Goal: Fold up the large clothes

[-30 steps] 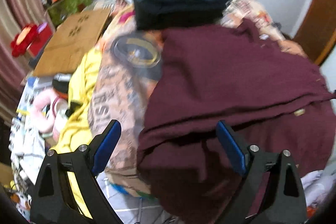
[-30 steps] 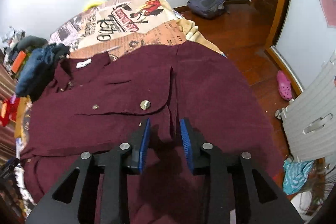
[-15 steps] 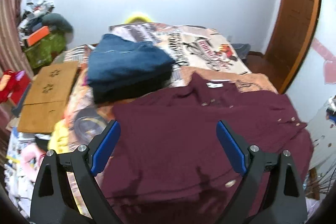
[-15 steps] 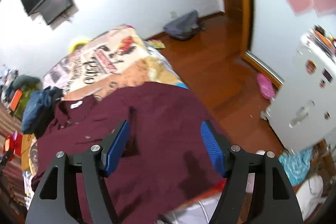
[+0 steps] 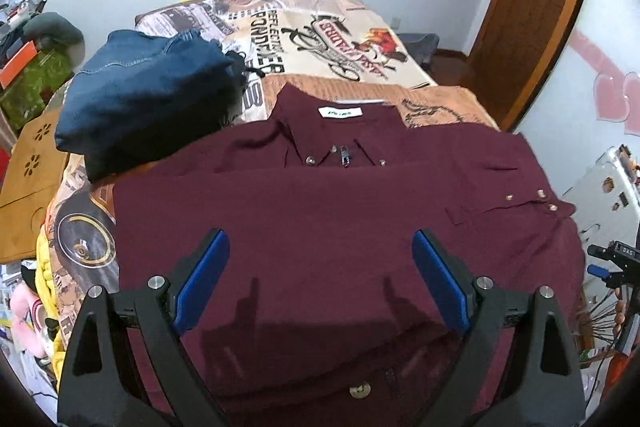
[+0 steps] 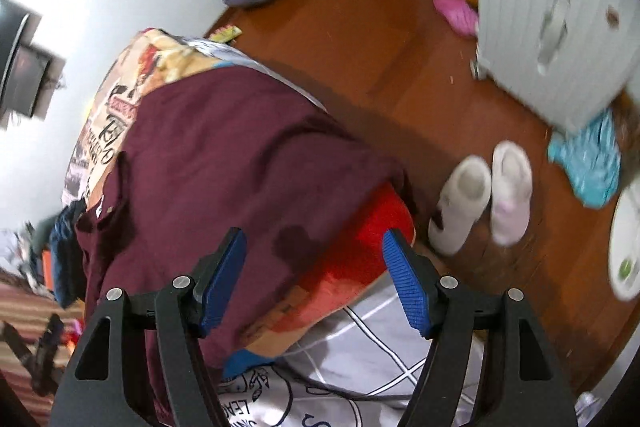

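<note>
Right now the maroon shirt [image 5: 340, 211] lies flat across the printed bedspread [image 5: 328, 39], collar toward the top of the frame, long axis running left to right. Its soft weave carries metal buttons. Folded denim [image 5: 140, 99] sits upper left. Both the left gripper [image 5: 320, 283] and right gripper [image 6: 316, 279] are spread wide, holding nothing.

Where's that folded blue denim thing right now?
In the left wrist view, the folded denim sits upper left on the bed, touching the maroon shirt near its collar.
</note>
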